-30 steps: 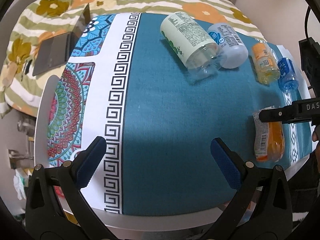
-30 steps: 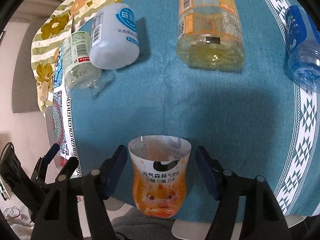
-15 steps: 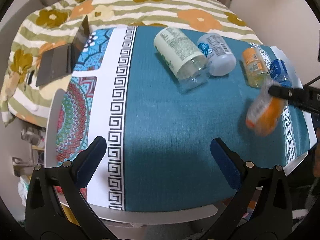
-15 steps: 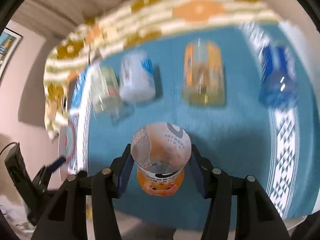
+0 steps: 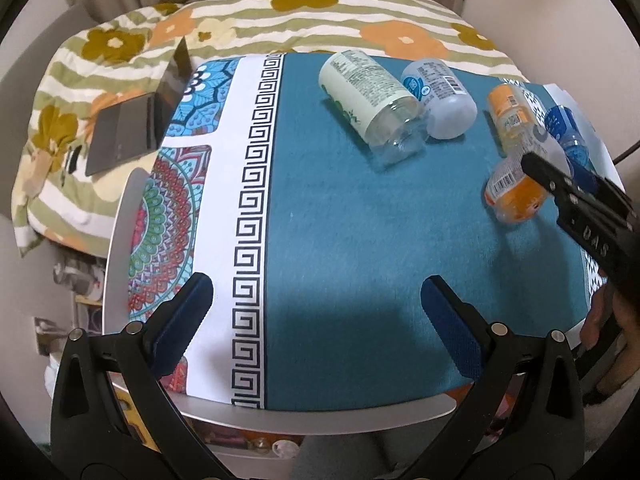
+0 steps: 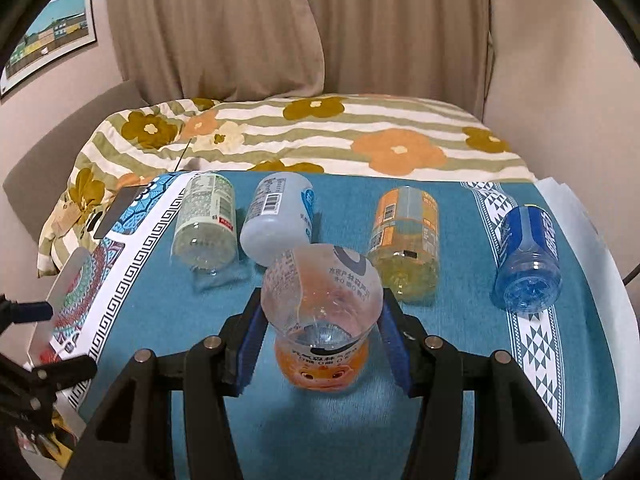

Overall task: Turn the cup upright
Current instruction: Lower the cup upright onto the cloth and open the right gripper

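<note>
My right gripper (image 6: 320,332) is shut on an orange-bottomed clear plastic cup (image 6: 320,312), its open mouth tilted up toward the camera, its base near the teal cloth. In the left wrist view the same cup (image 5: 514,192) sits tilted at the right between the right gripper's black fingers (image 5: 560,192). My left gripper (image 5: 316,316) is open and empty over the front of the table, well left of the cup.
Several other cut-bottle cups lie on their sides at the back of the teal cloth: green-label (image 6: 206,224), white (image 6: 280,216), orange (image 6: 404,240), blue (image 6: 528,256). A laptop (image 5: 136,128) rests on the floral bedding beyond. The table's white edge (image 5: 320,412) is near.
My right gripper closed on the lying orange cup, lifted it and swung it from lying flat toward mouth-up. The left gripper stayed open and drew back slightly.
</note>
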Action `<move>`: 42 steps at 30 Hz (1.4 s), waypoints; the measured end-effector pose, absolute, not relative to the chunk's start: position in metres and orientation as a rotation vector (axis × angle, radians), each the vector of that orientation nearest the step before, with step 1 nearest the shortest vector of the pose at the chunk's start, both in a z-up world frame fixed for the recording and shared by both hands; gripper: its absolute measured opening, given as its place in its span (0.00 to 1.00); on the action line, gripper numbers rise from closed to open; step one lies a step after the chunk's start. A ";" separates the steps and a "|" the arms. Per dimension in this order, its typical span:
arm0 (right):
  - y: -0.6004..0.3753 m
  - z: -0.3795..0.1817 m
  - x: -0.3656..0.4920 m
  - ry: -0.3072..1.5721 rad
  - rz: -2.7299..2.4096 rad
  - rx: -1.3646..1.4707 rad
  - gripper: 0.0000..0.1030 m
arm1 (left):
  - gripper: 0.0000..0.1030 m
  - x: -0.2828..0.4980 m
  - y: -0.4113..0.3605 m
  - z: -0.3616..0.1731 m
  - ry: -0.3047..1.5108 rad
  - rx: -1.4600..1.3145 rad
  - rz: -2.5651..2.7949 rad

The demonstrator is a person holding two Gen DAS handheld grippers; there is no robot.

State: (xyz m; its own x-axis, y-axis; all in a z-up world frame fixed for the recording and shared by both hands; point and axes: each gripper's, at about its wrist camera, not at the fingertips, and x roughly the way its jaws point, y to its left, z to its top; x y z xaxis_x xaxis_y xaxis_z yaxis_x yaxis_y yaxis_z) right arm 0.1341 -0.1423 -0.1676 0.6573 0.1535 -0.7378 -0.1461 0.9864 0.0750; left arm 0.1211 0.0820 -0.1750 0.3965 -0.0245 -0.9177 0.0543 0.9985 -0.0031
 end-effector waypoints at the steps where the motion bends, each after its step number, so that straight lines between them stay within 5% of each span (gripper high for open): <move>1: -0.141 -0.168 0.132 0.832 0.171 0.001 0.49 | 1.00 0.120 0.083 -0.175 1.161 0.027 -0.048; 16: -0.133 -0.176 0.123 0.843 0.175 -0.045 0.52 | 1.00 0.112 0.089 -0.164 1.133 0.008 -0.017; 20: -0.134 -0.176 0.123 0.835 0.177 -0.025 0.87 | 1.00 0.108 0.091 -0.161 1.124 0.004 -0.005; 27: -0.144 -0.157 0.113 0.808 0.206 -0.005 1.00 | 1.00 0.096 0.086 -0.141 1.081 -0.017 0.012; 42: -0.199 -0.053 0.061 0.904 0.183 -0.002 1.00 | 1.00 0.046 0.032 -0.045 0.874 -0.034 -0.009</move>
